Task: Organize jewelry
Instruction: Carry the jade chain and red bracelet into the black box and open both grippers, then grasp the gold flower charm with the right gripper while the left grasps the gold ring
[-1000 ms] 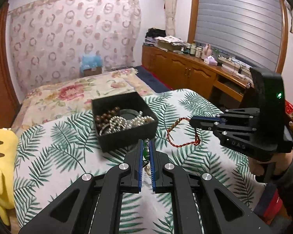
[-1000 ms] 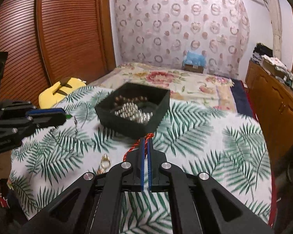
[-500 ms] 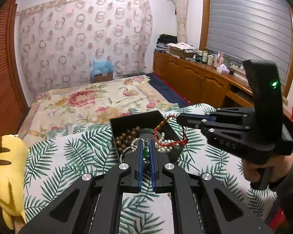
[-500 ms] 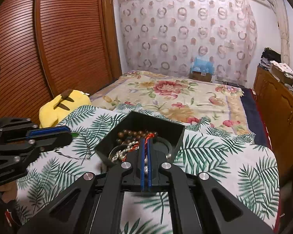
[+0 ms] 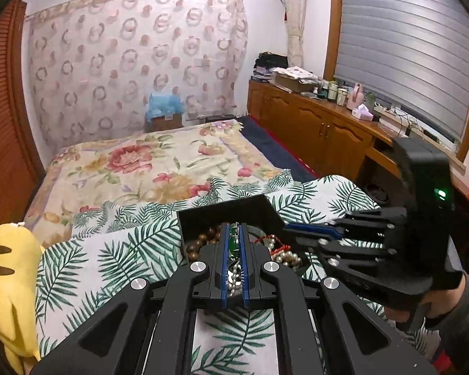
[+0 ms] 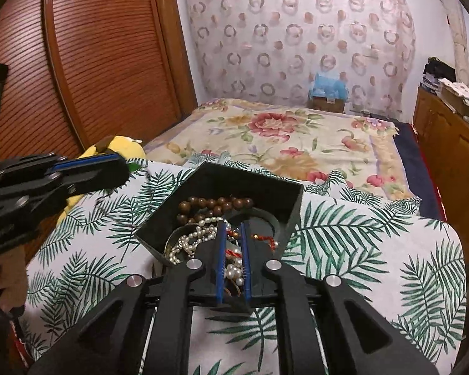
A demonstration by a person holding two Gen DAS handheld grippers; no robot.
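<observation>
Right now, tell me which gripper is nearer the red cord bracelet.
Right. The right gripper reaches into the black box, red cord bracelet between its parted fingers; the left gripper hovers beyond the box's left side.

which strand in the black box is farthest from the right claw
The brown wooden bead strand, curved along the black box's far side; the pearls and red cord lie nearer the right claw.

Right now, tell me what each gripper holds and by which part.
Left gripper: shut on a green-beaded piece, pinched at its beads above the black box. Right gripper: jaws parted around the red cord bracelet; grip unclear.
</observation>
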